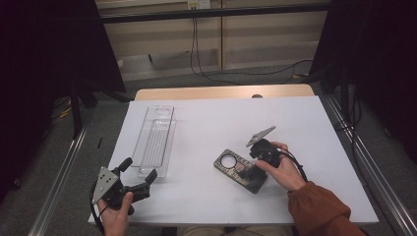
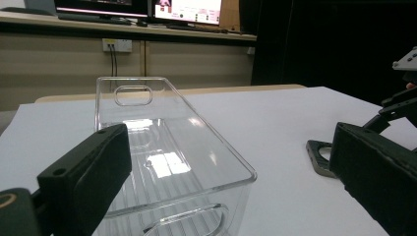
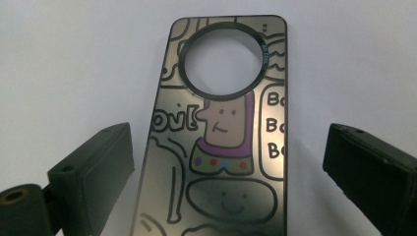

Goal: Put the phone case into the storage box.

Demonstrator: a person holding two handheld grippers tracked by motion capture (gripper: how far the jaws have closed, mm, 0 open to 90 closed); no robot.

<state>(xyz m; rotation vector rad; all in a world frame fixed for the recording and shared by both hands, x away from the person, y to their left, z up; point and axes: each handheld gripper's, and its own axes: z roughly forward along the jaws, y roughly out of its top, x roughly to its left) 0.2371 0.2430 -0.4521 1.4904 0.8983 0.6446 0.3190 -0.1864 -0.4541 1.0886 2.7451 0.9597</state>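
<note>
Left hand-held gripper point(image 1: 138, 178) at near left, jaws spread wide, empty, just near of the clear plastic tray point(image 1: 156, 140). Phone case point(image 1: 241, 169) lies flat on the white surface point(image 1: 211, 123), right of centre. Right hand-held gripper point(image 1: 252, 167) over it, jaws wide apart, astride the case, not gripping.

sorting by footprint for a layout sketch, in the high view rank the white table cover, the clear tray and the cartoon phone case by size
1. white table cover, largest by far
2. clear tray, long and narrow
3. cartoon phone case, smallest, partly hidden under the right gripper
</note>
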